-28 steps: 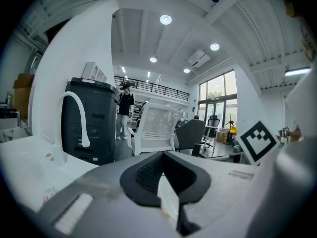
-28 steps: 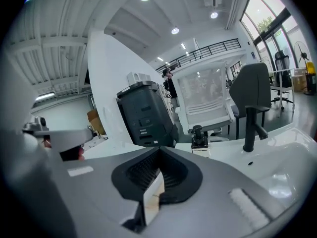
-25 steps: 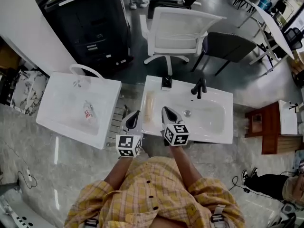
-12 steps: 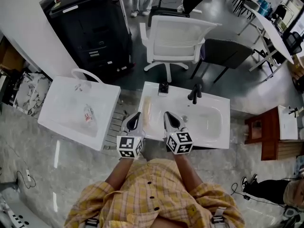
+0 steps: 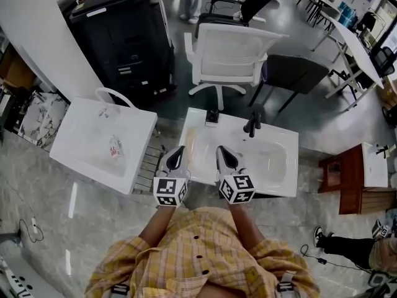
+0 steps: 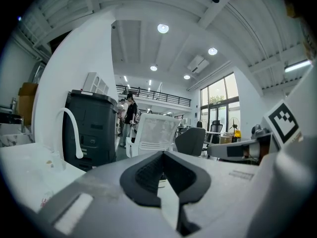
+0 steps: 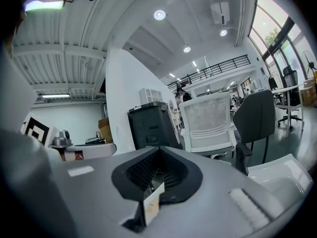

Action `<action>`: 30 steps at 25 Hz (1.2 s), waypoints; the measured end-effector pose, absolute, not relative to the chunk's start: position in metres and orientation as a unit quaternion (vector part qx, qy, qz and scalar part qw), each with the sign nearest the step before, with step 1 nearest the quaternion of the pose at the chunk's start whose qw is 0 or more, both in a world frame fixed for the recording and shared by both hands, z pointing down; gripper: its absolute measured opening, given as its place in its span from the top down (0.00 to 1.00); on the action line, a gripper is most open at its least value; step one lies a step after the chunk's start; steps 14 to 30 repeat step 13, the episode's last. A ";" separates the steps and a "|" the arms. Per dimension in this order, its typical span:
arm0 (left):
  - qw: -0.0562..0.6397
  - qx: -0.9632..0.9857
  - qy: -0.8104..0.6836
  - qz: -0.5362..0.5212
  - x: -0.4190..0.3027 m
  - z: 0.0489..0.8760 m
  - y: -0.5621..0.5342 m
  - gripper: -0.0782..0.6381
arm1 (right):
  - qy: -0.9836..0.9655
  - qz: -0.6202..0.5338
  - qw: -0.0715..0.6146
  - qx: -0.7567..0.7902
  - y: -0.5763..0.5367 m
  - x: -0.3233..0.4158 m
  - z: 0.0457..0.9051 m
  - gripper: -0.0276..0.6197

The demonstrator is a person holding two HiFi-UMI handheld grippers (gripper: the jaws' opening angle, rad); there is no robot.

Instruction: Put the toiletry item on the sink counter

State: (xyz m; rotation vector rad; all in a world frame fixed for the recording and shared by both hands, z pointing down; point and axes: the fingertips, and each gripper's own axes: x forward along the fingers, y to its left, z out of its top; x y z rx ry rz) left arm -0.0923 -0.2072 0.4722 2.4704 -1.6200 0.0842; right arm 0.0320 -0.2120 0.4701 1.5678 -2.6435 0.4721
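Two white sinks stand side by side in the head view. A small clear bottle with a red label (image 5: 115,148) lies in the basin of the left sink (image 5: 74,126). The right sink (image 5: 276,182) has a black faucet (image 5: 252,123), a small dark item (image 5: 212,117) at its back rim and a pale long item (image 5: 190,143) on its left counter. My left gripper (image 5: 176,156) hovers at that sink's near left corner, shut and empty. My right gripper (image 5: 224,156) hangs over the near rim, also shut with nothing held. In both gripper views the jaws meet with nothing between them.
Behind the sinks stand a white mesh office chair (image 5: 229,54), a dark chair (image 5: 294,70) and a black cabinet (image 5: 121,30). A wooden stand (image 5: 338,172) is at the right. Cables lie on the marble floor (image 5: 37,228) at the left.
The head view has shifted slightly, so the sinks sit a little lower and further left. The right gripper has drifted slightly right. Both grippers stay shut.
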 end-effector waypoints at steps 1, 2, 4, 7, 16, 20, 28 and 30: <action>0.092 0.832 -0.547 0.028 -0.092 0.471 -0.207 0.89 | -0.851 0.151 0.014 0.504 -0.212 0.033 0.469 0.96; 0.091 0.831 -0.548 0.028 -0.092 0.470 -0.206 0.89 | -0.851 0.149 0.013 0.503 -0.212 0.033 0.467 0.96; 0.088 0.830 -0.549 0.026 -0.091 0.467 -0.206 0.89 | -0.852 0.145 0.010 0.503 -0.211 0.034 0.463 0.96; 0.083 0.829 -0.552 0.026 -0.091 0.465 -0.203 0.89 | -0.854 0.140 0.006 0.501 -0.209 0.035 0.460 0.96; 0.082 0.828 -0.555 0.027 -0.089 0.467 -0.198 0.89 | -0.855 0.142 0.006 0.500 -0.204 0.038 0.463 0.96; 0.082 0.828 -0.555 0.027 -0.089 0.467 -0.198 0.89 | -0.855 0.142 0.006 0.500 -0.204 0.038 0.463 0.96; 0.082 0.828 -0.555 0.027 -0.089 0.467 -0.198 0.89 | -0.855 0.142 0.006 0.500 -0.204 0.038 0.463 0.96; 0.082 0.828 -0.555 0.027 -0.089 0.467 -0.198 0.89 | -0.855 0.142 0.006 0.500 -0.204 0.038 0.463 0.96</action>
